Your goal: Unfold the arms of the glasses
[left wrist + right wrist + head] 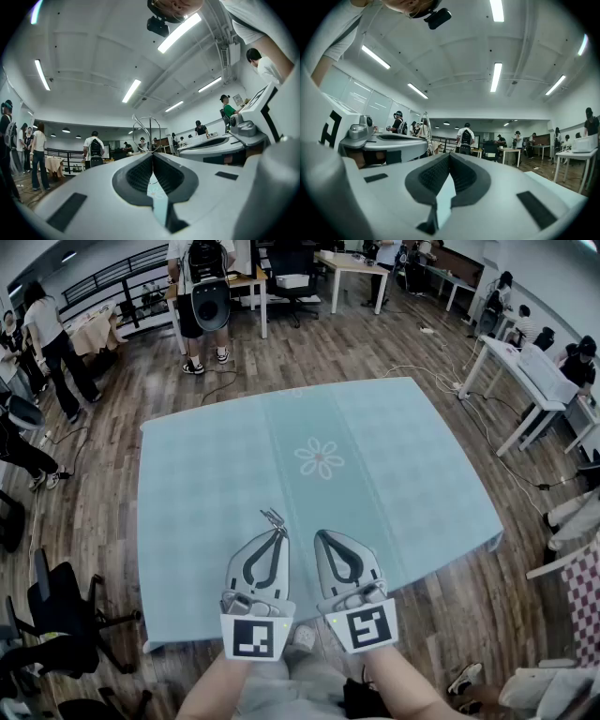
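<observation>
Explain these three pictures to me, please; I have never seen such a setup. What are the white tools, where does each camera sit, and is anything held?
There is no robot here. A person holds two white hand tools, each with two jaws. The head view comes from a camera on the person's head that looks down. It shows the left gripper and the right gripper held level above a table with a pale blue cloth that has a flower print.

The other two pictures come from a camera that rides on each gripper and looks along its jaws. In the left gripper view the jaws are closed on thin wire glasses, which stick out past the tips. In the right gripper view the jaws are shut with nothing between them.
</observation>
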